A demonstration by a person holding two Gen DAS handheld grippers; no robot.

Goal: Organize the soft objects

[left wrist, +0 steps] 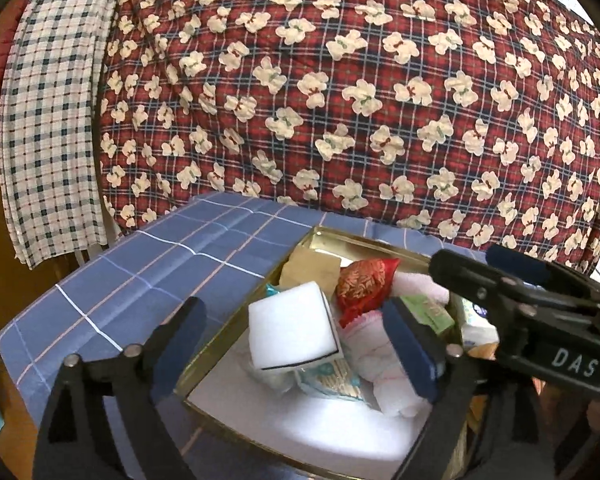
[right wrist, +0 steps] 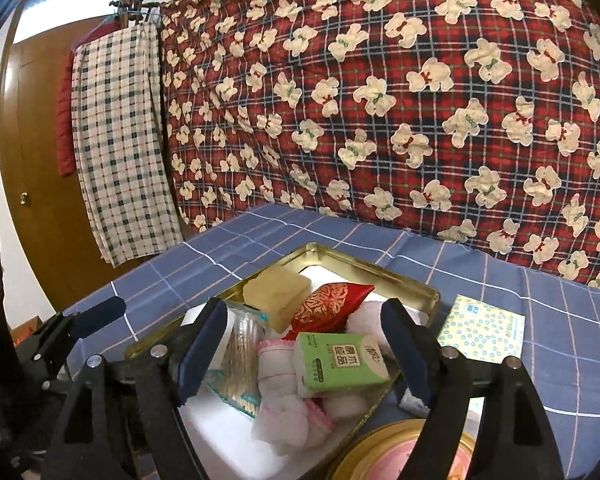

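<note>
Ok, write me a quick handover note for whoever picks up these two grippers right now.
Left gripper: open, nothing held, over the gold tin.
Right gripper: open, nothing held, over the same tin.
In the tin: white sponge, red pouch, green tissue pack, pink-edged towels, yellow sponge, a clear packet of sticks.
Still outside, on the blue checked cloth: the spotted tissue pack, right of the tin.
Done: most soft things are in the tin.
Left: probably the spotted pack. A round tin sits at the near edge.
</note>
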